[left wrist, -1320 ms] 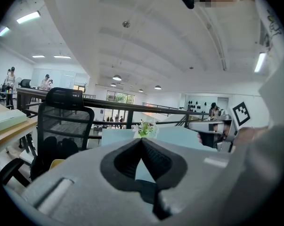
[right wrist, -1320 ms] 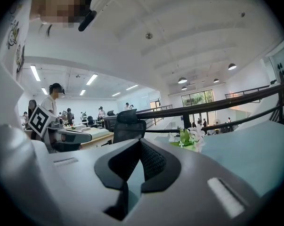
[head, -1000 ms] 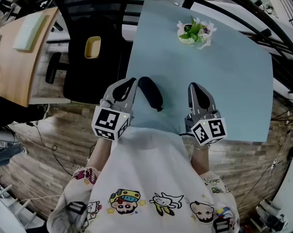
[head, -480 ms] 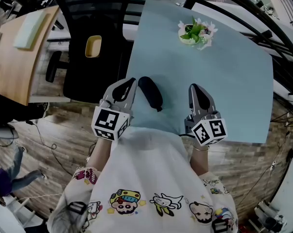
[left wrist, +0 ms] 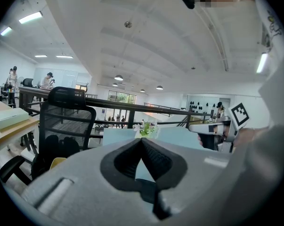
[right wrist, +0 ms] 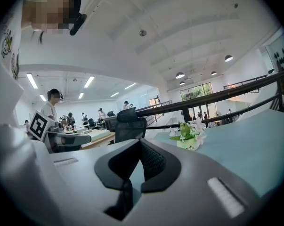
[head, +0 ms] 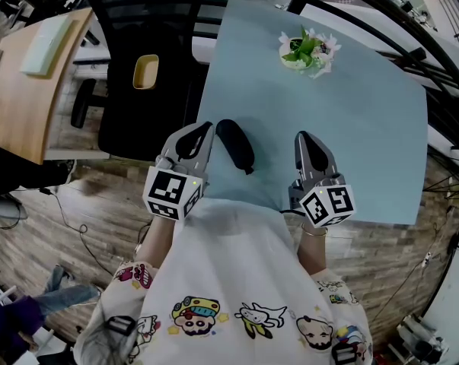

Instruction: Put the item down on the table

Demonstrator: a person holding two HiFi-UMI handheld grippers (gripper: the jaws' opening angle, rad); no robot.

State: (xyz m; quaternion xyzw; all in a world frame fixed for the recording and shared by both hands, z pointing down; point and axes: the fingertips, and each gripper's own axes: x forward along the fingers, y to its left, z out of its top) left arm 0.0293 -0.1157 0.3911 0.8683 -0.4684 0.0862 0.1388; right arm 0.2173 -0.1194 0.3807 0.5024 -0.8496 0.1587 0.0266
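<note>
The black oblong item (head: pixel 235 146) lies flat on the pale blue desk (head: pixel 351 128), close to its near edge. It sits between the two tools, just beside the tip of the left tongs (head: pixel 205 128) and well apart from the right tongs (head: pixel 302 136). Both tongs point away from the person across the desk. The left gripper view shows the left tongs (left wrist: pixel 142 141) clenched tip to tip with nothing between them. The right gripper view shows the right tongs (right wrist: pixel 140 141) likewise clenched and empty. A small pot of white flowers (head: pixel 307 50) stands at the desk's far side. A black mesh chair (head: pixel 138 67) stands to the left of the desk.
</note>
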